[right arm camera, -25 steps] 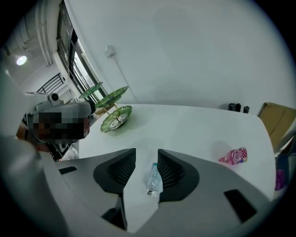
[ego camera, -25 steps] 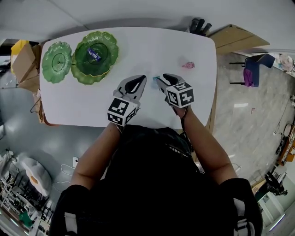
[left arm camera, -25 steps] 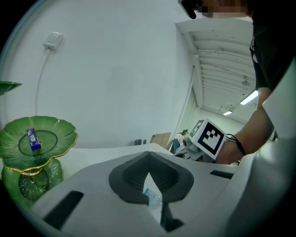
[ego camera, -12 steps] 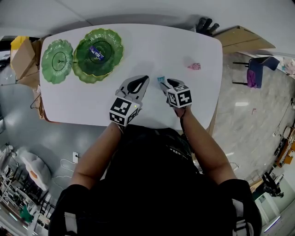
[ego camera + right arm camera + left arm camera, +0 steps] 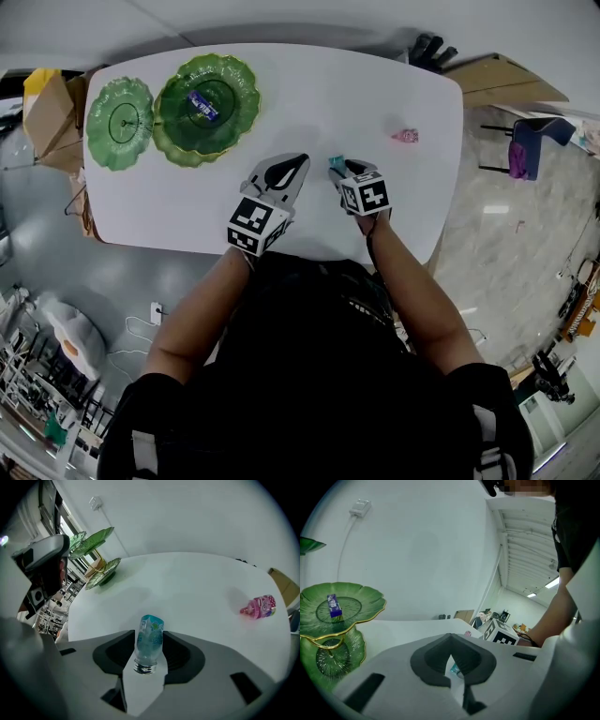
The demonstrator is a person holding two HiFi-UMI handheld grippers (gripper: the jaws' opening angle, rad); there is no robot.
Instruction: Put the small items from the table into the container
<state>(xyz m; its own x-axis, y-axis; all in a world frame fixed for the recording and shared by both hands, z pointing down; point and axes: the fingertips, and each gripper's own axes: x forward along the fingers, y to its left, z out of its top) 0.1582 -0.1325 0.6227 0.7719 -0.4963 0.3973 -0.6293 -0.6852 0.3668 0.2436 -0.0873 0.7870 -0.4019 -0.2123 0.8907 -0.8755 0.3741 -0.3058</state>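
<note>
A small teal bottle [image 5: 337, 166] lies on the white table [image 5: 375, 84], its cap toward my right gripper [image 5: 343, 172]. In the right gripper view the teal bottle [image 5: 151, 625] sits between the jaws of the right gripper [image 5: 149, 639], which are opening and point steeply down. My left gripper [image 5: 298, 161] hovers just left of it, shut and empty; in its own view the left gripper's [image 5: 451, 637] tips meet. A pink item [image 5: 406, 136] lies at the right. A blue wrapped item [image 5: 202, 103] rests in the large green leaf dish [image 5: 234, 94].
A smaller green dish [image 5: 119, 122] stands beside the large one at the table's left end. Cardboard boxes [image 5: 47, 117] sit off the left edge. A chair [image 5: 525, 141] and a cardboard sheet [image 5: 506, 80] are on the floor to the right.
My right gripper has dropped toward the table and now straddles the teal bottle, with its jaws wider. The left gripper has barely shifted.
</note>
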